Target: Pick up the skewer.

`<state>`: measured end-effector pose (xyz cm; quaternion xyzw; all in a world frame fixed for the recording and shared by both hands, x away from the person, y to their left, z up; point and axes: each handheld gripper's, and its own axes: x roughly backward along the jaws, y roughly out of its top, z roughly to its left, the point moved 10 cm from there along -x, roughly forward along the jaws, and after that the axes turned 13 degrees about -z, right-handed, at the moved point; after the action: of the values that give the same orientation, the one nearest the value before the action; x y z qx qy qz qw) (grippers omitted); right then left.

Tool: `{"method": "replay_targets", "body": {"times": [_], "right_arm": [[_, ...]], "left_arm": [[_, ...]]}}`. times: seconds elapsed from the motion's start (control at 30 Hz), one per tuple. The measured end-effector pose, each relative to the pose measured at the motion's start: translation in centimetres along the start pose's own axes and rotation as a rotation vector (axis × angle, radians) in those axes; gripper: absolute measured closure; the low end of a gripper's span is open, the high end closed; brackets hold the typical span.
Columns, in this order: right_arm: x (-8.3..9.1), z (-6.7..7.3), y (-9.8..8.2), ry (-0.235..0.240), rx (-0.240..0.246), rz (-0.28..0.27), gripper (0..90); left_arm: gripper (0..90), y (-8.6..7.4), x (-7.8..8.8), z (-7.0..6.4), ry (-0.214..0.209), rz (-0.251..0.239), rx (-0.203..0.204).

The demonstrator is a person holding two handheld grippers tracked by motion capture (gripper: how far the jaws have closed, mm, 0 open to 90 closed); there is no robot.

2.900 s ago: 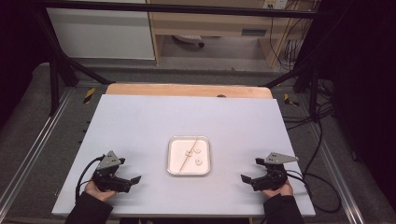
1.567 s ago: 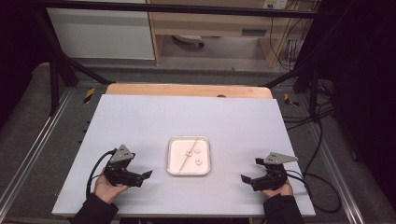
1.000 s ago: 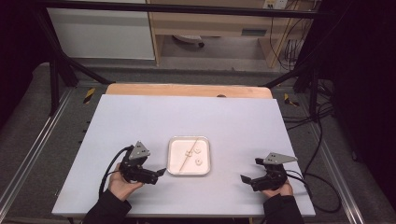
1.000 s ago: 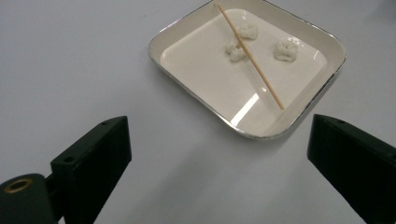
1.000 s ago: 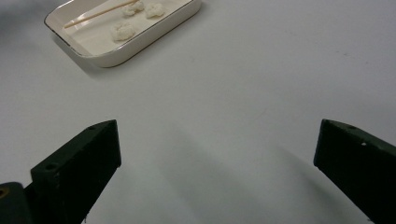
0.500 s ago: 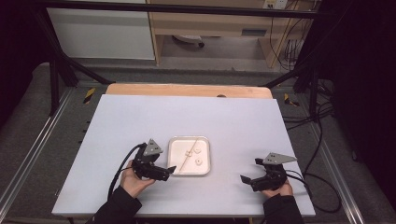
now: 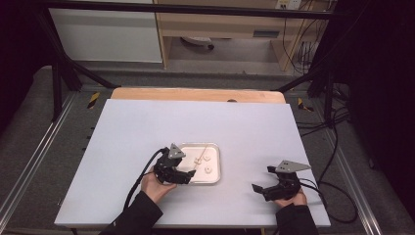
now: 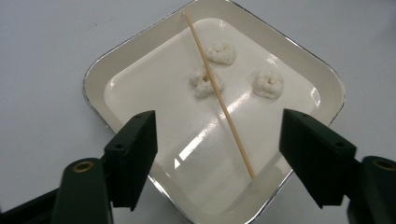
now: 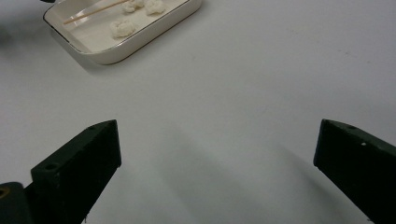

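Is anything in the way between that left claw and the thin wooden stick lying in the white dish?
Nothing visible blocks it. The left gripper hangs over the tray, its jaws open and just closing in, with the skewer between them untouched. Three white lumps lie farther along the skewer; one looks speared on it.

The person wore dark, near-black long sleeves point(image 7: 136, 215) that reached to the wrists. Each hand carried a black two-jaw gripper. The left gripper point(image 7: 188, 175) had a small grey three-cornered plate point(image 7: 176, 151) on top, and a black cable point(image 7: 143, 175) trailed from it in a loop beside the sleeve. The right gripper point(image 7: 262, 188) bore a wider grey three-cornered plate point(image 7: 292, 166), with a black cable point(image 7: 320, 186) curving off behind it. Seen close, the jaws were matte black blocks with slanted faces and small screw holes; a brass-coloured ring point(image 8: 84, 166) sat in one arm.
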<state>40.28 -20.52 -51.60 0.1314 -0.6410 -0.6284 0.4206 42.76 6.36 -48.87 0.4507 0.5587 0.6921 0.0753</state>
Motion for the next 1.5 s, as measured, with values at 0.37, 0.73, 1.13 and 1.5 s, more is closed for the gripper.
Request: {"method": "replay_targets", "body": {"times": [0.37,0.73,1.13,1.5], "right_arm": [[0.0,0.0,0.0,0.003,0.006,0.001,1.5],[0.0,0.1,0.0,0.003,0.006,0.002,1.5],[0.0,0.1,0.0,0.004,0.008,0.002,1.5],[-0.1,0.1,0.0,0.005,0.009,0.003,1.5]], "left_arm": [[48.7,-0.5,-2.0,-0.7,0.046,0.04,0.003],[67.0,-1.0,-2.7,-1.4,0.069,0.057,0.002],[84.0,-1.3,-2.9,-1.5,0.096,0.054,0.028],[87.7,-1.0,-2.5,-1.5,0.107,0.013,0.025]]}}
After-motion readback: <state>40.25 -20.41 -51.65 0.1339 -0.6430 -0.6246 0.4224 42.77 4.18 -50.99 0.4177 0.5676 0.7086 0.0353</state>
